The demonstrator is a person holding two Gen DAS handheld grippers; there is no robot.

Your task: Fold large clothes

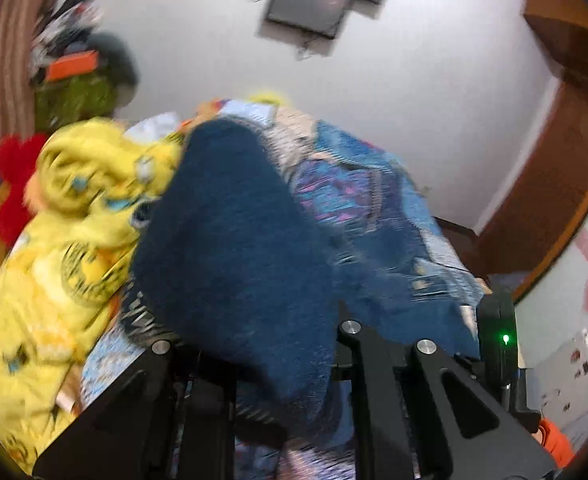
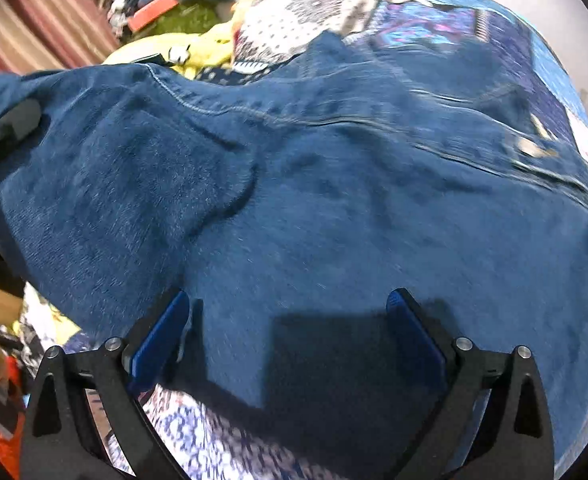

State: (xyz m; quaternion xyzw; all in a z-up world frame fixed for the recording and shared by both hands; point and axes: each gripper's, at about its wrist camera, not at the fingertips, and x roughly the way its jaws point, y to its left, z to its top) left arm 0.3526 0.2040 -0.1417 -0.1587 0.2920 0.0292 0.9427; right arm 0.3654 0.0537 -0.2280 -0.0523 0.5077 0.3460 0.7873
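the jeans (image 2: 313,200) lie rumpled on the bed (image 2: 473,28), folding barely begun. left gripper (image 1: 262,344) seems clenched on a denim bunch; right gripper (image 2: 290,320) hovers, jaws spread wide.

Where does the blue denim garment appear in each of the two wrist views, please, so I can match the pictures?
Left wrist view: the blue denim garment fills the centre and drapes down between the left gripper's fingers.
Right wrist view: it spreads across most of the frame, beneath the open right gripper.
Shared landmark: the yellow printed garment, left in the left view, upper left in the right view.
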